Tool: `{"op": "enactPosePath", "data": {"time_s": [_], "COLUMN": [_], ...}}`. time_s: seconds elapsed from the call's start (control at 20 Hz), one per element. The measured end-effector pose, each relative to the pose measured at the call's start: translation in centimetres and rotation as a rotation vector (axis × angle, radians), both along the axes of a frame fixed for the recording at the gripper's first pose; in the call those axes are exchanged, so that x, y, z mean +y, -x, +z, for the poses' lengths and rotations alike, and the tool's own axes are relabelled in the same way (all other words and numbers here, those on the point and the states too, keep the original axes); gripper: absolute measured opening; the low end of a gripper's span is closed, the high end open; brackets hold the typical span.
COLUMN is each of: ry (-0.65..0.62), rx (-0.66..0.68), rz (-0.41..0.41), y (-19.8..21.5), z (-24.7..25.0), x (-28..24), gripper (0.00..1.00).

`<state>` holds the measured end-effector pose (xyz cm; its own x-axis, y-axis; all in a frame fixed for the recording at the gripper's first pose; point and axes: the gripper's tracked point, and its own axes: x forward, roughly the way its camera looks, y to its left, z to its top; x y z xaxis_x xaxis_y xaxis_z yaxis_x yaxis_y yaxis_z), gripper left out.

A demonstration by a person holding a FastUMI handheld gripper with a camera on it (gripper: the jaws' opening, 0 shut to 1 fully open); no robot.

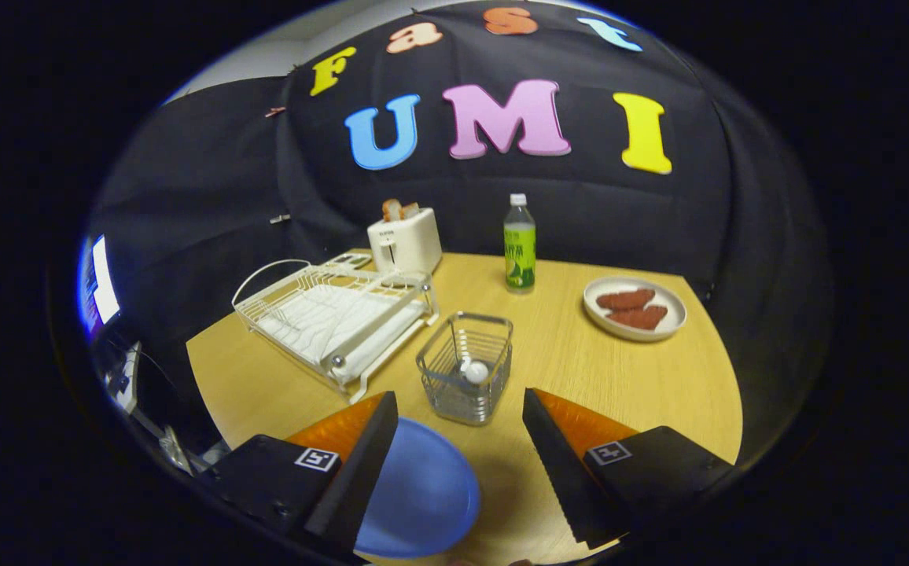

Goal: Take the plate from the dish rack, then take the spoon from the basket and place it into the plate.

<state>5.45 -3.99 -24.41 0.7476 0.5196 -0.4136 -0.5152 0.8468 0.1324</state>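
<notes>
Gripper (460,428) fingers stand spread wide apart and hold nothing; between and just ahead of them sits the small square wire basket (466,377). Inside that basket a white-headed spoon (476,371) stands with its rounded end up, its stem hidden among the wires. The round blue plastic plate (423,491) lies flat on the wooden table (643,385), near and just inside the left finger, already out of the white wire dish rack (336,318), which sits to the far left with no dishes in it.

By my judgement the step in hand is fetching the spoon. To do it well, the fingers should come down over the basket's open top, centred on the white head, and close on it or on the stem just below, without catching the rim wires. A straight lift should follow, since a tilted pull could drag the light basket along.

Farther off, a white toaster (406,240) holds slices of bread, a green-labelled clear bottle (519,248) stands upright, and a pale round dish (634,308) on the far right carries two reddish-brown pieces of food.
</notes>
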Motion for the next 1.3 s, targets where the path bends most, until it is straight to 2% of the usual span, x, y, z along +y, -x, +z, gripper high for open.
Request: {"op": "enactPosePath", "data": {"time_s": [0.1,0.45,0.5,0.65,0.95,1.0,1.05,1.15,1.3], "ry": [-0.039,-0.073,-0.074,-0.071,-0.039,-0.032,-0.026,-0.024,-0.018], "rx": [-0.057,-0.065,-0.070,-0.073,-0.091,-0.091,-0.087,-0.099,-0.088], "rz": [0.015,-0.019,-0.023,-0.040,-0.020,-0.019,-0.019,-0.021,-0.054], "y": [-0.4,-4.7,-5.2,-6.2,-6.7,-6.6,-6.4,-6.7,-7.0], "z": [1.2,-0.9,-1.2,-2.0,-4.1,-4.3,-4.7,-4.6,-4.9], "x": [0.9,2.1,2.2,2.5,3.4,3.5,3.5,3.9,3.6], "gripper": [0.98,0.97,0.95,0.73,0.70,0.62,0.49,0.45,0.45]}}
